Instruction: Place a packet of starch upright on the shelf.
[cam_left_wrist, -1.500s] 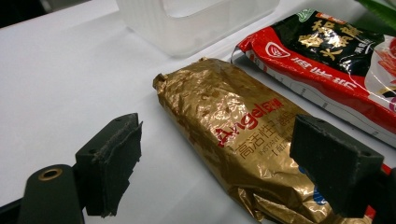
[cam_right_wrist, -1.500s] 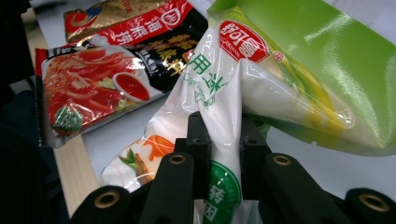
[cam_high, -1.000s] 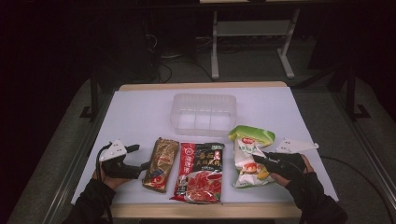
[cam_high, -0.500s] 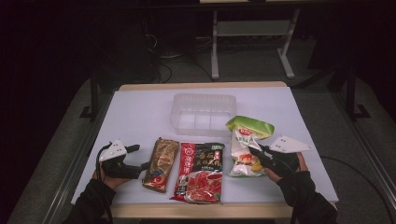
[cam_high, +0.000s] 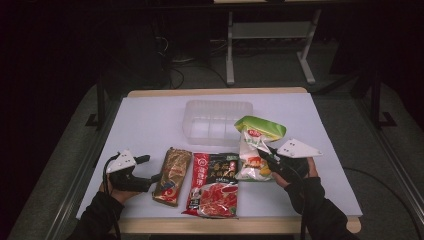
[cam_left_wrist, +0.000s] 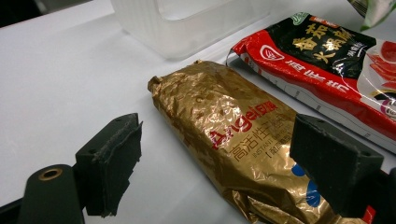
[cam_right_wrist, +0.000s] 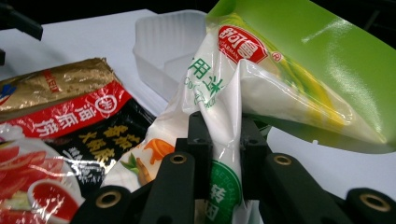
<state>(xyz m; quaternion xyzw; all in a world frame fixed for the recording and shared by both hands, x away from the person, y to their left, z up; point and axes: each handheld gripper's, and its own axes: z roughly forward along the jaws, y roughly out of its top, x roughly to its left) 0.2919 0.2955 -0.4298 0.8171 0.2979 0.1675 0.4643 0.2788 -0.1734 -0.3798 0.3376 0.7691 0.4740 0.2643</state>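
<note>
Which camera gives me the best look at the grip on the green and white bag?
The right gripper view: its jaws pinch the green and white bag close up. The high view shows the bag small, at the right gripper. The left gripper view catches only its corner.

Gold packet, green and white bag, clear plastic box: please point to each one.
gold packet (cam_left_wrist: 233, 140), left gripper view, middle of its foil face
green and white bag (cam_right_wrist: 261, 79), right gripper view, upper white part
clear plastic box (cam_high: 212, 107), high view, far rim
</note>
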